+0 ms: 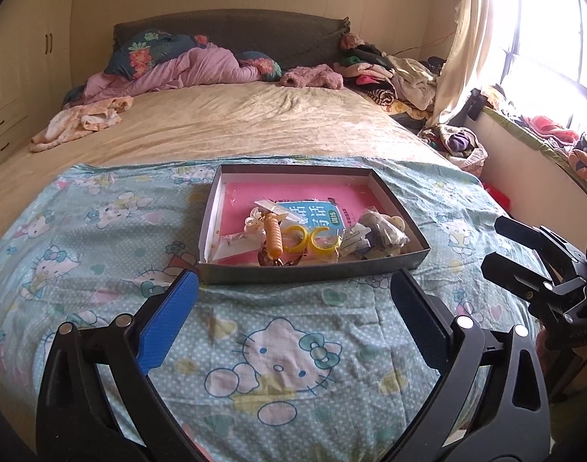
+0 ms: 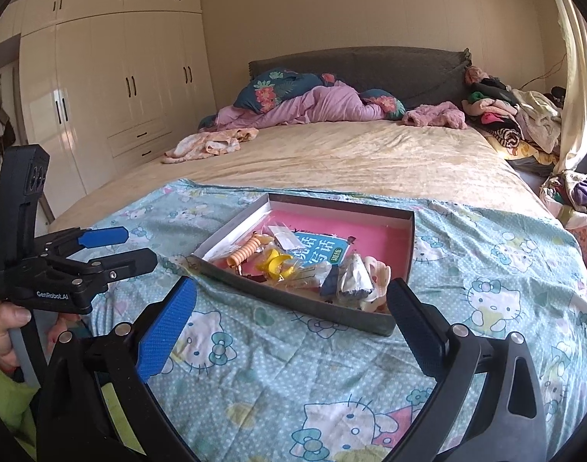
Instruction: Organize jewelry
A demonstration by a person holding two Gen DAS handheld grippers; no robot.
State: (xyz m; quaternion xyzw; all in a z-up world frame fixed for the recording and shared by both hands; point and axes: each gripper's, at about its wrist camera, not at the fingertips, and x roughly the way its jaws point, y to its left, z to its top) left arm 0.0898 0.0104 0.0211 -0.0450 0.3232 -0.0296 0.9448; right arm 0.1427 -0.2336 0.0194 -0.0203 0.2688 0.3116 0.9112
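The left hand-held gripper [image 1: 293, 308] hovers low over the pale blue cartoon-cat quilt [image 1: 285, 365] spread on the bed, pointing forward at the near wall of the shallow dark cardboard box with a pink floor [image 1: 316, 271]. Its two blue-padded fingers [image 1: 169, 327] stand wide apart and hold nothing. In the right wrist view the same tool appears at the left edge, level, jaws parted, its handle wrapped by the person's left hand [image 2: 2, 331].

The box lies flat on the quilt, just ahead of both grippers. Inside it, from left to right, sit a clear plastic packet [image 1: 235, 244], an orange coiled spiral cord [image 1: 274, 236], a yellow open plastic ring [image 1: 299, 238], a blue printed card with white characters [image 1: 312, 213], and a clear bag of dark small pieces [image 1: 382, 233] against the right wall.

The right hand-held gripper [image 2: 293, 308] also floats above the quilt, angled toward the box's near right corner. Its fingers [image 2: 166, 323] are spread wide, empty, the right one just beside that corner. From the left wrist view it shows at the far right edge, jaws parted.
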